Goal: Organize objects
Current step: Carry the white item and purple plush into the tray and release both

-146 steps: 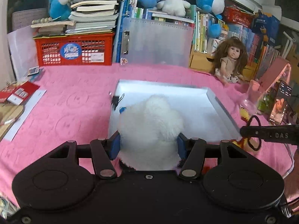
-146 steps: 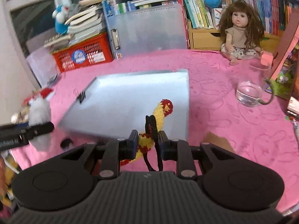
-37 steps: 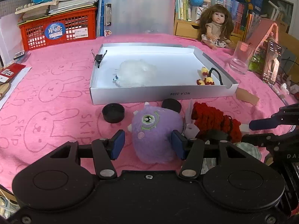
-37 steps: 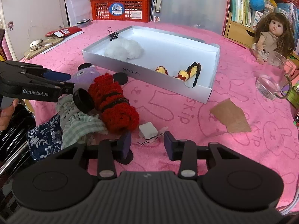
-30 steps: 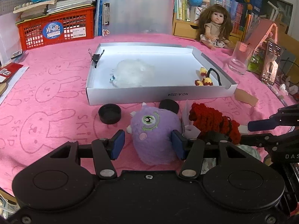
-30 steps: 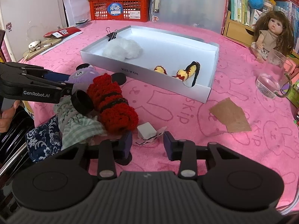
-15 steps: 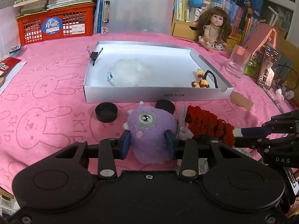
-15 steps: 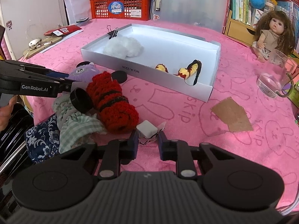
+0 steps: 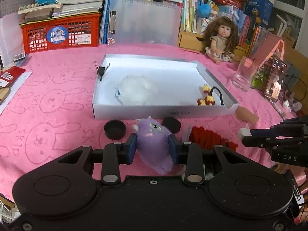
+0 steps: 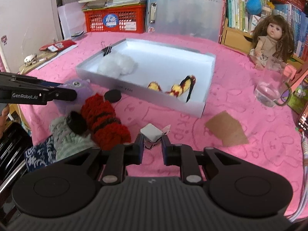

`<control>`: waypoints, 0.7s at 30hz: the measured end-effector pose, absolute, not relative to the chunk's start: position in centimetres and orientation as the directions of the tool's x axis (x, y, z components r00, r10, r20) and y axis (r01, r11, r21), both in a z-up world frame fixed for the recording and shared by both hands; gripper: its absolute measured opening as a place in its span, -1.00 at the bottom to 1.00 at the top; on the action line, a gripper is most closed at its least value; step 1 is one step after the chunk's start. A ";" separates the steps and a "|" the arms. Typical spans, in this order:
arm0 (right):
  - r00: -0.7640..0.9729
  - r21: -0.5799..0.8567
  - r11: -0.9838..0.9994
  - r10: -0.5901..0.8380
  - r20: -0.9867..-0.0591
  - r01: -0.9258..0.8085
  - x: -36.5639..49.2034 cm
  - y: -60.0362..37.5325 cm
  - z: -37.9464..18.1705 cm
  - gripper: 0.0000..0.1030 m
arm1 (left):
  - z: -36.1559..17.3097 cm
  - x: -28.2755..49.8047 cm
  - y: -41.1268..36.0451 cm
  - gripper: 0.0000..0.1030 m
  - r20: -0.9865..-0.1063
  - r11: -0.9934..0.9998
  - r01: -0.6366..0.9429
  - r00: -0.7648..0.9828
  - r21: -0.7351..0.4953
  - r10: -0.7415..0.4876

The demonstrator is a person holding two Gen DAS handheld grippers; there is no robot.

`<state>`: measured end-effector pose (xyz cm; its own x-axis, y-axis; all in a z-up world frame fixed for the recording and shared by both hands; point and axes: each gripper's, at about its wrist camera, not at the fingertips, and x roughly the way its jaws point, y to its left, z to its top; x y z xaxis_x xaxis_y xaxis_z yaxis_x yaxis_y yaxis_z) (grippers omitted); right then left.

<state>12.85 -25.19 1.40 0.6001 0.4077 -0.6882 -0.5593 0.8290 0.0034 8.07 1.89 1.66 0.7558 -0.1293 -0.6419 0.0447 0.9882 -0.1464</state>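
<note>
My left jaws (image 9: 153, 147) are closing, and their blue pads press both sides of the purple plush (image 9: 154, 144), which sits at the near edge of the pink surface (image 9: 48, 100). My right jaws (image 10: 152, 144) are clamped on the small white cube (image 10: 151, 131), its paper tag sticking out to one side.

Between the two, the red knit roll (image 10: 105, 119) lies close against the plush, with grey-green cloth (image 10: 67, 138) and a black ring (image 10: 77, 122) bunched beside it. Just past the plush, a black cap (image 9: 115, 129) and a black disc (image 9: 171, 124) sit on the cloth, right before the near wall of the white box (image 9: 163, 112). A brown card scrap (image 10: 227, 131) lies to the right of the cube.

Inside the box are a white fluffy toy (image 9: 135, 89) on the left and a yellow-and-red knit toy (image 10: 177, 89) with a black cord at the right. A binder clip (image 9: 102, 70) grips the box's far left corner.

Beyond the box stand a glass (image 10: 269, 86), a doll (image 9: 221, 40), a red crate (image 9: 59, 32) under stacked books, and a clear clipboard (image 9: 142, 22).
</note>
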 end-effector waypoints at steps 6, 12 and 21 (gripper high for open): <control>0.625 0.016 0.847 0.405 -0.667 -0.532 13.8 -25.3 2.3 -0.55 | 1.9 8.6 2.2 -0.36 -0.639 0.989 0.034 0.759 -0.145 -0.120; 0.621 0.013 0.848 0.399 -0.674 -0.530 13.8 -25.3 2.1 -0.55 | 0.4 9.3 2.1 -0.25 -0.662 0.987 0.021 0.739 -0.161 -0.124; 0.606 0.033 0.853 0.397 -0.689 -0.521 14.2 -25.5 1.6 -0.55 | -0.6 10.6 2.3 -0.30 -0.674 0.965 -0.022 0.720 -0.262 -0.166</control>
